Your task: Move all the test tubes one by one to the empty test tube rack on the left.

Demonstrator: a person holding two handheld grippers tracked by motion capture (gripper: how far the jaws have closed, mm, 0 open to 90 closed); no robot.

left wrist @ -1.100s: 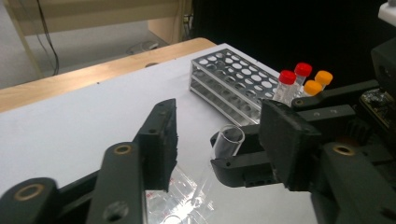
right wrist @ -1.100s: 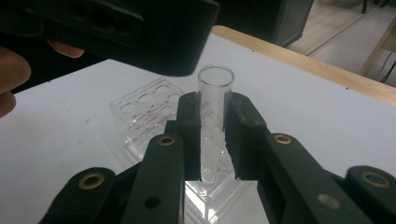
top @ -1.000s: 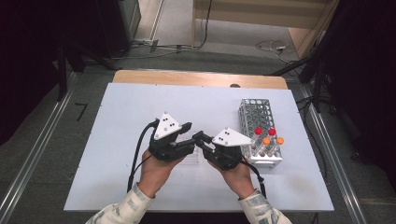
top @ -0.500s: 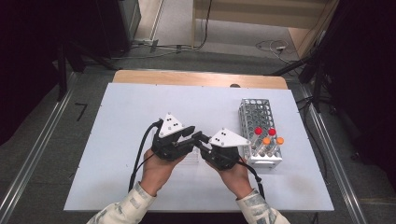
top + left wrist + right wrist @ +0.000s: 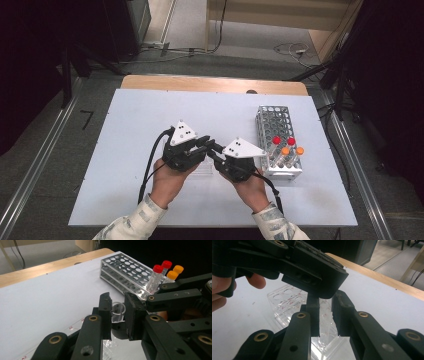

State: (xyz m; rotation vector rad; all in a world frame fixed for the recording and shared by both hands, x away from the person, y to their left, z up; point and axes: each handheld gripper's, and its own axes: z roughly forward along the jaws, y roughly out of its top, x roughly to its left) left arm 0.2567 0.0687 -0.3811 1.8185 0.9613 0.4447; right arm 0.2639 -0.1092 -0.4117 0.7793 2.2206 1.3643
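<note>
Both grippers meet tip to tip over the middle of the white table (image 5: 125, 130). A clear, uncapped tube (image 5: 118, 312) sits between the pads of my left gripper (image 5: 117, 315), whose jaws have just been closing and now press on it. In the right gripper view the same clear tube (image 5: 325, 311) is clamped by my right gripper (image 5: 325, 318), with the left gripper's black body (image 5: 312, 270) crossing just above. From the high view the left gripper (image 5: 209, 143) and right gripper (image 5: 213, 150) touch nose to nose. A clear plastic rack (image 5: 287, 302) lies on the table under them.
A metal tube rack (image 5: 274, 122) stands at the right, holding two red-capped tubes (image 5: 276, 140) and two orange-capped tubes (image 5: 285, 150) at its near end. A wooden edge (image 5: 210, 84) runs along the table's far side.
The left gripper's jaws have drawn together on the clear tube. Both hands have stayed where they were.
</note>
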